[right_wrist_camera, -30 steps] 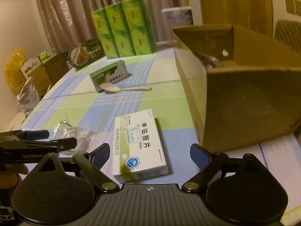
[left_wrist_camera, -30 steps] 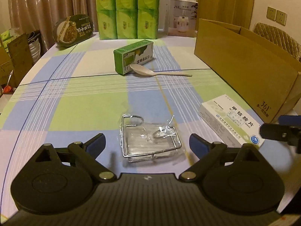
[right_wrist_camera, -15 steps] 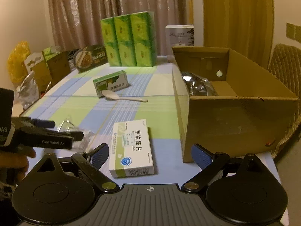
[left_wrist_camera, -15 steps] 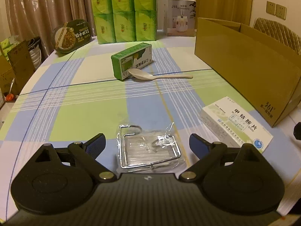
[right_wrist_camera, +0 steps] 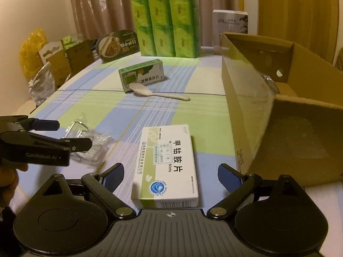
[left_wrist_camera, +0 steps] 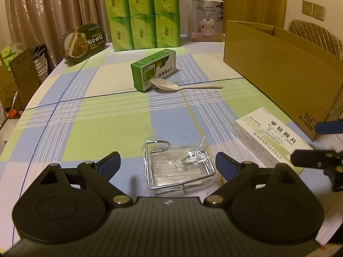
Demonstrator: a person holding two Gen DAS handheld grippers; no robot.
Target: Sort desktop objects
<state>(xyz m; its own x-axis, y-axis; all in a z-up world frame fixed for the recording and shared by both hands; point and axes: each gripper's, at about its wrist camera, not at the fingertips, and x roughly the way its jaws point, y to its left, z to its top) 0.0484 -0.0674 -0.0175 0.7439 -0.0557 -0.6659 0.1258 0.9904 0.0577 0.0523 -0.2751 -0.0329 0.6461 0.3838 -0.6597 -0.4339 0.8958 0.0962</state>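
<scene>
Wire rack in clear wrap (left_wrist_camera: 179, 168): lay on the checked table (left_wrist_camera: 107, 115) between the spread, empty left tongs (left_wrist_camera: 167, 162). White medicine box (right_wrist_camera: 166, 165): flat between the spread, empty right tongs (right_wrist_camera: 170, 176). Beyond both: pale spoon (left_wrist_camera: 184, 85) touching a green carton (left_wrist_camera: 153, 72). Cardboard box (right_wrist_camera: 278, 107): right of the right tongs, open-topped.

Both wrist views look low across the table (left_wrist_camera: 120, 115), apparently sharing the white medicine box (right_wrist_camera: 166, 165).
</scene>
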